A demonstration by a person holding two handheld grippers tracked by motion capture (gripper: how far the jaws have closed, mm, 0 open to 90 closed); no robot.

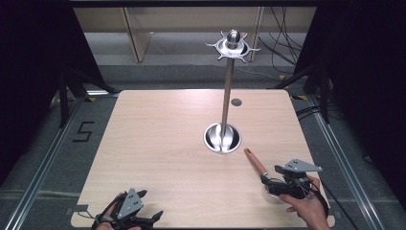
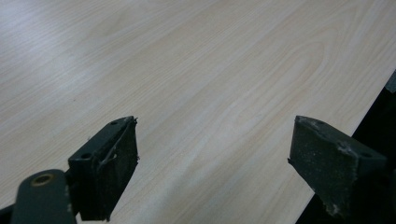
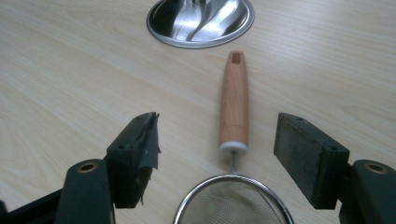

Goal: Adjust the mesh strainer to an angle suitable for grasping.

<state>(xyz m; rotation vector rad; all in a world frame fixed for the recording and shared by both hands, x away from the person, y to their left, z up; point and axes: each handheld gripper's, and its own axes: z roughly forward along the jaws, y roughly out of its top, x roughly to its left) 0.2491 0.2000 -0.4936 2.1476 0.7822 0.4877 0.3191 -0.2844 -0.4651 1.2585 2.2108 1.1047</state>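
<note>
1. The left claw (image 1: 143, 218), at the lower left of the high view, is showing black jaws and a grey three-cornered plate.
2. The right claw (image 1: 270, 184), lower right, is wearing a similar plate, trailing a black cable.
3. Brass-ringed screw holes are showing on both claws' arms.

One wooden-handled strainer (image 3: 234, 140), one steel hanging stand (image 1: 225, 96), one table (image 1: 158, 143), two grippers, left gripper (image 2: 212, 163), right gripper (image 3: 215, 154)

A small strainer (image 3: 233, 186) lay flat on the tabletop (image 3: 70, 79), near its right front. Its round wire-mesh bowl had a metal rim; its light wooden handle, with a slot at the tip, pointed toward the steel stand's round base (image 3: 201, 21), stopping just short.
</note>
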